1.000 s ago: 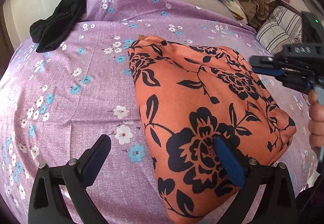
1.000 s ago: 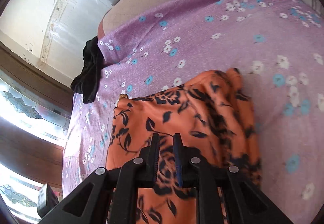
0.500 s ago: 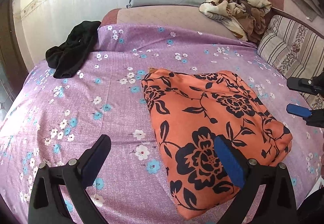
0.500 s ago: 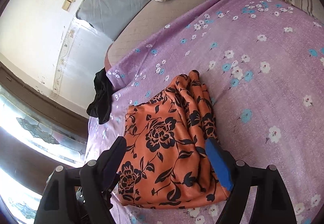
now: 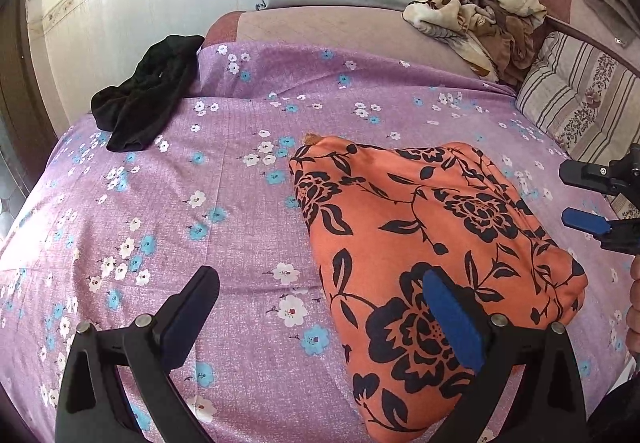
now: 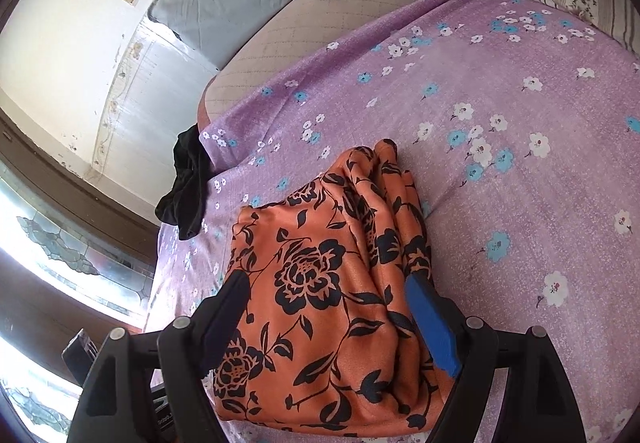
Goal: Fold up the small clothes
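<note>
Now folded orange garment flat on bedsheet; left gripper agape, seemingly above its edge; right gripper agape, empty, beside it

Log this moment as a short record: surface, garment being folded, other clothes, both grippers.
surface: purple floral bedsheet
garment: orange cloth with black flower print, folded into a rough rectangle, lying flat on the sheet
other clothes: crumpled black garment at the sheet's far left corner; beige patterned heap at the bed's far end
left gripper: open, holding nothing
right gripper: open, jaws just opened, hovering over the orange cloth, not gripping it
</note>
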{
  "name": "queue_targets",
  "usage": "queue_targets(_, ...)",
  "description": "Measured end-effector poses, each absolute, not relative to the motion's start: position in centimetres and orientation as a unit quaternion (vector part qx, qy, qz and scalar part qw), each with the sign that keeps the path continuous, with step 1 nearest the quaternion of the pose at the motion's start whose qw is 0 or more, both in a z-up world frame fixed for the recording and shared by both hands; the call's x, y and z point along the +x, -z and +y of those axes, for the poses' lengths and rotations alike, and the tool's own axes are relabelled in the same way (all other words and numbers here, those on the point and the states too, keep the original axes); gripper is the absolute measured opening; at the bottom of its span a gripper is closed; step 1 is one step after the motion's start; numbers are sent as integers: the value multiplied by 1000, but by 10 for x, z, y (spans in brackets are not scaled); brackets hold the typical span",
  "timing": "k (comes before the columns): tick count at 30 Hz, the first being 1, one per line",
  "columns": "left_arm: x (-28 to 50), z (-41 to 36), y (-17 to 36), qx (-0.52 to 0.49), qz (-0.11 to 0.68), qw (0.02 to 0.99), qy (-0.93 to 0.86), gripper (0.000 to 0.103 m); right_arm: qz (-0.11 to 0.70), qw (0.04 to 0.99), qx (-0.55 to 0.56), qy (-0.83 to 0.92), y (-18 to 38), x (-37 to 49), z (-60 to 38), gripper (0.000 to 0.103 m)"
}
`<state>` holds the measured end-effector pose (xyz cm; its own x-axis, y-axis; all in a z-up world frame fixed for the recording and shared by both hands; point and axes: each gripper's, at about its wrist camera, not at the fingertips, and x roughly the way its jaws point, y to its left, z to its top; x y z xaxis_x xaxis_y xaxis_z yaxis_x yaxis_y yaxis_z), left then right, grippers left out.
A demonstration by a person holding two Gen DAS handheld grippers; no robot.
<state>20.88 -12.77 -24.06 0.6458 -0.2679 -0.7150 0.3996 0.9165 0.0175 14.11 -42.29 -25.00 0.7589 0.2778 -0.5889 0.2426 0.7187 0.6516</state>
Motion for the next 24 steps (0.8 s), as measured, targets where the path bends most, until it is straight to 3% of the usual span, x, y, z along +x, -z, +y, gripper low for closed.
queue_targets(24,226,-139,257,95,399,893,187,101,355,854,381,-8,258,155,-435,83)
